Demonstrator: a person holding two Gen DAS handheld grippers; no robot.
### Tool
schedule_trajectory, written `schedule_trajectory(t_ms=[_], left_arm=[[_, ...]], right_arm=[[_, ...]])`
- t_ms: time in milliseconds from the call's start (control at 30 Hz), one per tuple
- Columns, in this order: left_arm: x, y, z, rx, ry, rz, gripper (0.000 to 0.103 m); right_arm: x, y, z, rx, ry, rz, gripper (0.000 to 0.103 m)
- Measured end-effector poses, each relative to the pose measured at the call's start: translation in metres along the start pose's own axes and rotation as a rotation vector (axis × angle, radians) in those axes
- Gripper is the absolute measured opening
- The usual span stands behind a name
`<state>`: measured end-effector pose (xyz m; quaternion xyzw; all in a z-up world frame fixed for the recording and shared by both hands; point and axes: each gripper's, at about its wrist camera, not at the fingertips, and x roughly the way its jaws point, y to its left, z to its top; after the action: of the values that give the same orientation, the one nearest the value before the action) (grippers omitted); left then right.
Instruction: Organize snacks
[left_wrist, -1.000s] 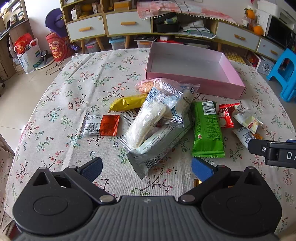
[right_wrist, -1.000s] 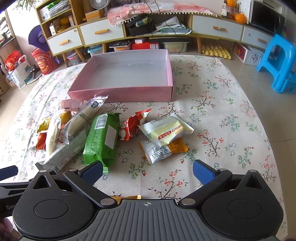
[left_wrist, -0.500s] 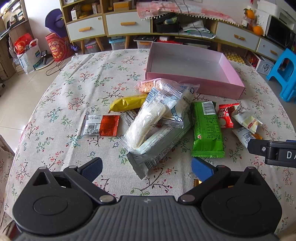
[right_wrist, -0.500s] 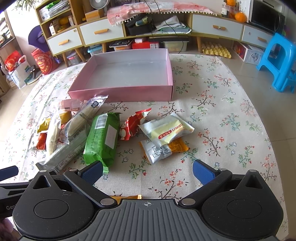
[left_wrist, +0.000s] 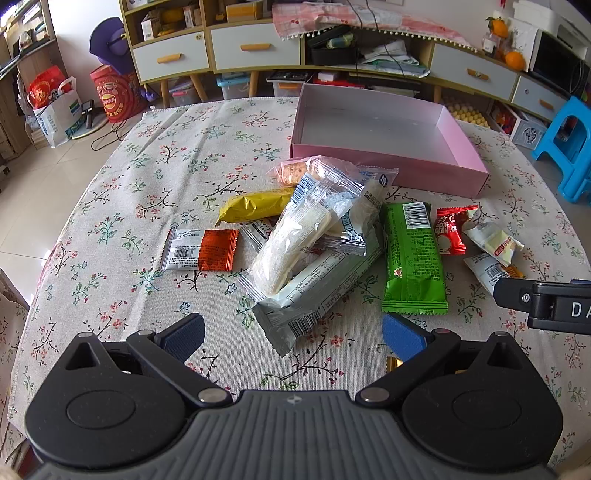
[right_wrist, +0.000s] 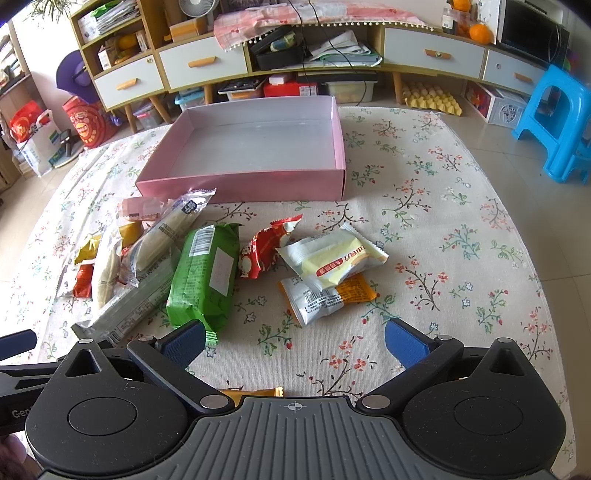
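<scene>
On the table (left_wrist: 155, 177), covered by a floral cloth, the snacks lie scattered in front of a shallow pink box (right_wrist: 255, 184) with nothing inside it. Nearest the left gripper (left_wrist: 291, 336), whose blue pads stand wide apart and hold nothing, a long silver packet (left_wrist: 317, 291) lies under two clear-wrapped pastries (left_wrist: 295, 243), with a yellow packet (left_wrist: 255, 205) and an orange-and-silver sachet (left_wrist: 199, 250) to their left. The right gripper (right_wrist: 295, 341) is likewise spread open and empty above the cloth, its left pad just beside the green packet (right_wrist: 205, 277). Beyond it lie a red wrapper (right_wrist: 262, 251) and a cream packet (right_wrist: 332, 254) overlapping an orange-and-silver one (right_wrist: 325, 299).
</scene>
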<state>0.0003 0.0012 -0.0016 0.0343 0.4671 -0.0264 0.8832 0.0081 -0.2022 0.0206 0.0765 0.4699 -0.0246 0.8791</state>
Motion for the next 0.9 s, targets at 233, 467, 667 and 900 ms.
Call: schedule_trajectory(t_ms=[233,467,667,900], left_arm=[[0.0,0.0,0.0,0.0,0.0,-0.001,0.103],[0.0,-0.002,0.001,0.0,-0.005,0.005,0.103],[-0.002,0.0,0.003,0.004,-0.033,-0.009,0.103],[-0.006,0.006,0.014,0.065,-0.073,-0.053,0.103]], right_arm=[[0.0,0.0,0.0,0.0,0.0,0.0,0.103],[0.0,0.0,0.0,0.002,-0.003,-0.002,0.103],[0.003,-0.005,0.003,0.019,0.003,0.02,0.103],[0.01,-0.015,0.011,0.096,0.052,0.124,0.103]])
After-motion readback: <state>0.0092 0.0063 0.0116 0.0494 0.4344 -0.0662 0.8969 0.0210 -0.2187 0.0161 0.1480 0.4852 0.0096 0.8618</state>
